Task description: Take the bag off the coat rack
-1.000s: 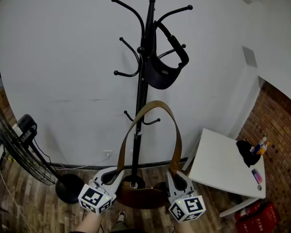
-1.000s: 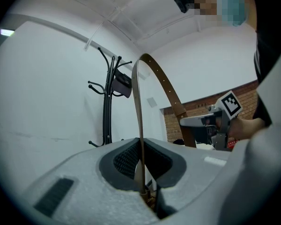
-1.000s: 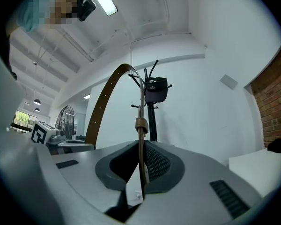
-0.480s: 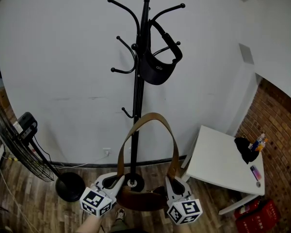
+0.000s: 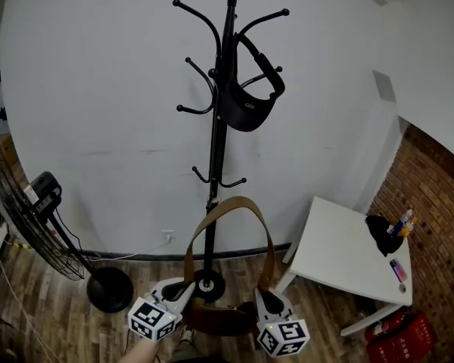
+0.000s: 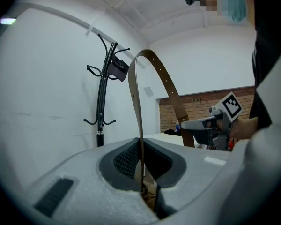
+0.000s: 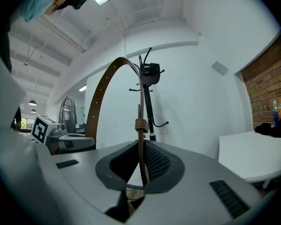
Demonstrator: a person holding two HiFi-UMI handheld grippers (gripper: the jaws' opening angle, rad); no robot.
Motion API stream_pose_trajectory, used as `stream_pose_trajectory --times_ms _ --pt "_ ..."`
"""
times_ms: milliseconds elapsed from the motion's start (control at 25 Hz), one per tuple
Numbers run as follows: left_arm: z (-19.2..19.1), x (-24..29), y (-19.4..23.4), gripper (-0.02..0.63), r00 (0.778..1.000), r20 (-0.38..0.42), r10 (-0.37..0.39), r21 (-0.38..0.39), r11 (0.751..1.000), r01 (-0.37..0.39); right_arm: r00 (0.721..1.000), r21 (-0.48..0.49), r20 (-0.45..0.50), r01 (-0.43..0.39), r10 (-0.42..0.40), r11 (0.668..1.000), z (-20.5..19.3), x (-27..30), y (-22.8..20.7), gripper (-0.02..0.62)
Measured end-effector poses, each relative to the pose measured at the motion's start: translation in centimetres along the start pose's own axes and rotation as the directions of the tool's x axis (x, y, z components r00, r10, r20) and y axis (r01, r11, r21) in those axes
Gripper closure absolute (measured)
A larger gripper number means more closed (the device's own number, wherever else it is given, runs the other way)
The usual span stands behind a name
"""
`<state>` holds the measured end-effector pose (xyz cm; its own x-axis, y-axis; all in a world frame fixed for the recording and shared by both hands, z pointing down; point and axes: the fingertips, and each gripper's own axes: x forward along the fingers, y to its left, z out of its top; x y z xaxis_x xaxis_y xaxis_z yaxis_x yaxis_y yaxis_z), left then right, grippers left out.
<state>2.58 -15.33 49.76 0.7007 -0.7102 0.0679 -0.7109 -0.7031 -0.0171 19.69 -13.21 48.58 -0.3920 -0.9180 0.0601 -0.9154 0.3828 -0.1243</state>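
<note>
We hold the brown bag off the coat rack, left gripper and right gripper each clamped on its strap; its contents are hidden.

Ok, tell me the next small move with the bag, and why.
Probably draw the bag straight back from the coat rack toward yourself. The left tongs and right tongs are shut on the strap, whose arch sits just below the lower hooks, seemingly free but close.
</note>
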Motion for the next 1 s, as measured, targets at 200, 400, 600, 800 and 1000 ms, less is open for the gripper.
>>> stream_pose_trajectory --times_ms 200,400,600,800,1000 --pt "-1.5 -0.3 -0.2 0.588 1.000 -0.026 0.004 -0.025 1.000 -0.005 0.999 -0.006 -0.033 -0.003 0.003 1.000 -1.4 -0.2 0.5 0.568" --pt "-2.0 -0.5 0.1 0.588 0.999 -0.033 0.013 -0.036 0.999 -0.014 0.999 -0.011 -0.047 -0.014 0.013 1.000 -2.0 0.2 0.9 0.568" --pt "-2.0 -0.6 0.6 0.588 0.999 -0.033 0.021 -0.035 0.999 -0.022 0.999 -0.018 -0.043 -0.013 0.012 1.000 -1.8 0.5 1.2 0.568" --pt "-1.9 -0.4 1.1 0.588 0.999 -0.034 0.023 -0.031 0.999 -0.024 0.999 -0.014 -0.040 -0.006 0.006 1.000 -1.6 1.0 1.0 0.568" --pt "-1.8 -0.2 1.4 0.588 0.999 -0.032 0.023 -0.027 0.999 -0.024 0.999 -0.015 -0.037 -0.005 0.004 1.000 -1.5 1.5 1.0 0.568"
